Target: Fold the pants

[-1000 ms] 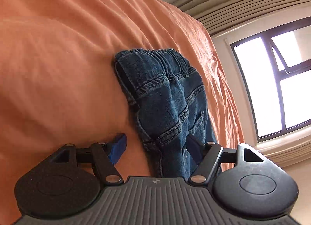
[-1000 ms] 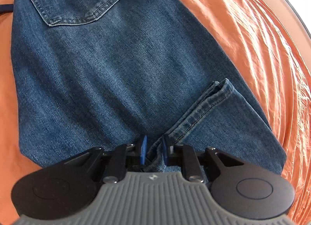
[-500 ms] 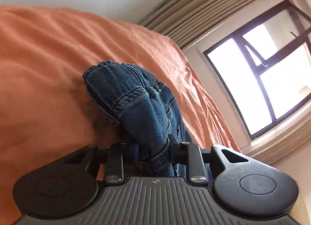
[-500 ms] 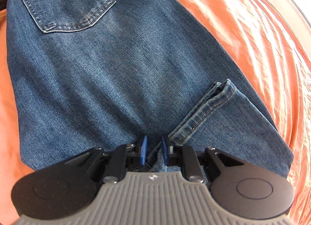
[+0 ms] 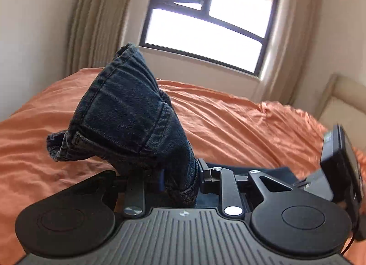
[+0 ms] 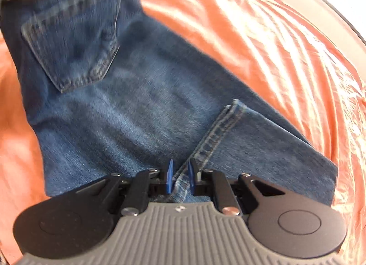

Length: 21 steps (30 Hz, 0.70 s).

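The blue denim pants (image 5: 128, 116) rise in a bunched wad from my left gripper (image 5: 180, 173), which is shut on the cloth near the waistband and holds it above the orange bed (image 5: 228, 123). In the right wrist view the pants (image 6: 137, 104) lie spread out, with a back pocket (image 6: 75, 43) at the upper left and a stitched hem (image 6: 219, 127) running down to my right gripper (image 6: 180, 172). Its jaws are closing, with a fold of denim pinched between the blue pads (image 6: 169, 173).
The orange sheet (image 6: 263, 36) is wrinkled all around the pants. Beyond the bed are a window (image 5: 205, 24), a curtain (image 5: 91, 24) and a pale padded piece (image 5: 343, 98). The back of the other gripper's body (image 5: 338, 166) shows at the right edge.
My left gripper went from open around the pants to shut on them, then lifted and rolled, raising the waistband end. The right gripper stayed on the hem fold and rose slightly.
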{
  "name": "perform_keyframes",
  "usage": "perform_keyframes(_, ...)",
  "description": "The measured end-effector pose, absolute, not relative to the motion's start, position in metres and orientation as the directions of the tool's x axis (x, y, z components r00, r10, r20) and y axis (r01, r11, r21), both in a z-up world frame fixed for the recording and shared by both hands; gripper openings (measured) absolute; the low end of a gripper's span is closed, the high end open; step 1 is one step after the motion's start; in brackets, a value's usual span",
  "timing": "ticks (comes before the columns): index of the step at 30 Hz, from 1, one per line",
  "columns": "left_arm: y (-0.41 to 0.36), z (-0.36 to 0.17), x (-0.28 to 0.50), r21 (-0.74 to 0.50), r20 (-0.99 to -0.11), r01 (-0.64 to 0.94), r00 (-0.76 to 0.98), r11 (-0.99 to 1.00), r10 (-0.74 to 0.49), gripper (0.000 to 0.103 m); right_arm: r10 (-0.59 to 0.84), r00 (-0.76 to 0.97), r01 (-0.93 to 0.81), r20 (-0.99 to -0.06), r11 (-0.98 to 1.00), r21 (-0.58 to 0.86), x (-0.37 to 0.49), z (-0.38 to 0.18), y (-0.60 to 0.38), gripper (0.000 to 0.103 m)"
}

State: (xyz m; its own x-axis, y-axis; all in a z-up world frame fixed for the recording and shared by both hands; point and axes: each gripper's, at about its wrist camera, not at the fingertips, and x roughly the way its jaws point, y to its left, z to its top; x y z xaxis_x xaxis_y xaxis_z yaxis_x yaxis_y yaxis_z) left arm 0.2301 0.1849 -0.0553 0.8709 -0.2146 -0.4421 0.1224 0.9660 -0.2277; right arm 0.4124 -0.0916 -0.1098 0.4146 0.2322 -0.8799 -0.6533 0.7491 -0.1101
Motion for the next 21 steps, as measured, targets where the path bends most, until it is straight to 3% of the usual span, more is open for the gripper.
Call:
perform_keyframes(7,0.107,-0.102,0.249,-0.111,-0.667,0.285,0.688,0.952,-0.284,0.029,0.200,0.412,-0.567,-0.889,0.820,-0.078,0.399,-0.108,-0.132,0.010)
perform_keyframes(10,0.099,-0.125,0.253,-0.161,-0.752,0.324,0.572,0.932,-0.328,0.035,0.191,0.410,-0.549,-0.892,0.832,-0.075,0.391,-0.116,-0.146,0.010)
perform_keyframes(15,0.115,-0.120,0.259,-0.290,-0.744,0.300,0.527,0.909,-0.411,0.049,0.202,0.398,-0.534,-0.895,0.844,-0.047,0.382,-0.119,-0.160,0.010)
perform_keyframes(21,0.133,-0.110,0.259,-0.403,-0.720,0.241,0.512,0.883,-0.469,0.050,0.229,0.423,-0.532,-0.876,0.846,-0.036,0.375,-0.110,-0.167,0.011)
